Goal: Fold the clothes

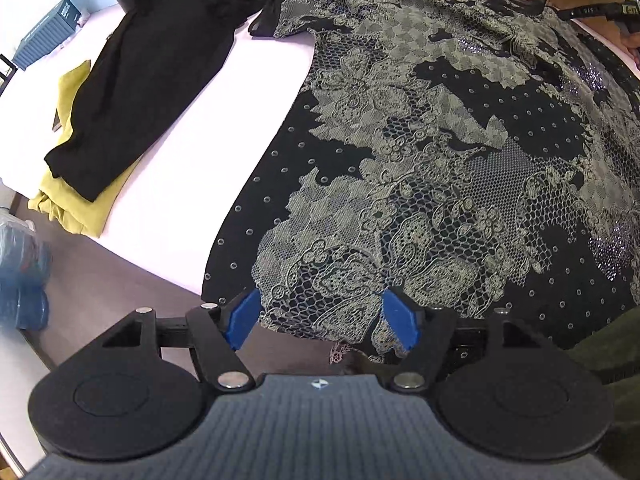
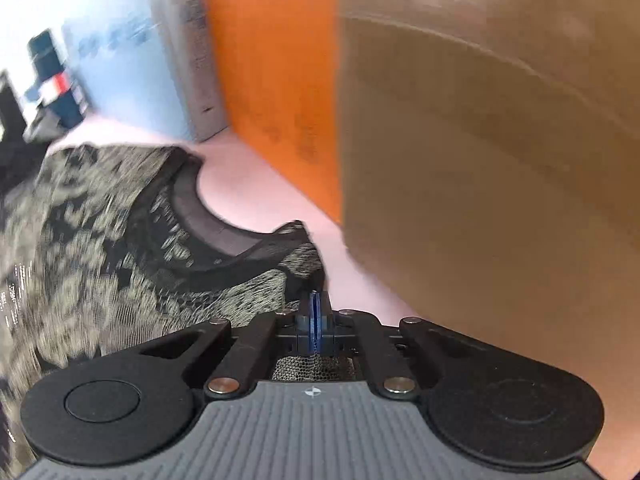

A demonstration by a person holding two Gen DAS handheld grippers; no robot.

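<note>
While the lace-print top (image 1: pixel 440 140) is lying spread across the pale counter (image 1: pixel 240 92), filling the right of the left wrist view, the left gripper (image 1: pixel 320 314) is hanging with fingers spread around the hem, not yet pinching; closing too shallow risks catching only one layer. The right gripper (image 2: pixel 315 316) is pressing its fingers together on the shoulder beside the neckline (image 2: pixel 216 216); so thin a bite may be slipping, and the orange box (image 2: pixel 276 80) is standing near.
</note>
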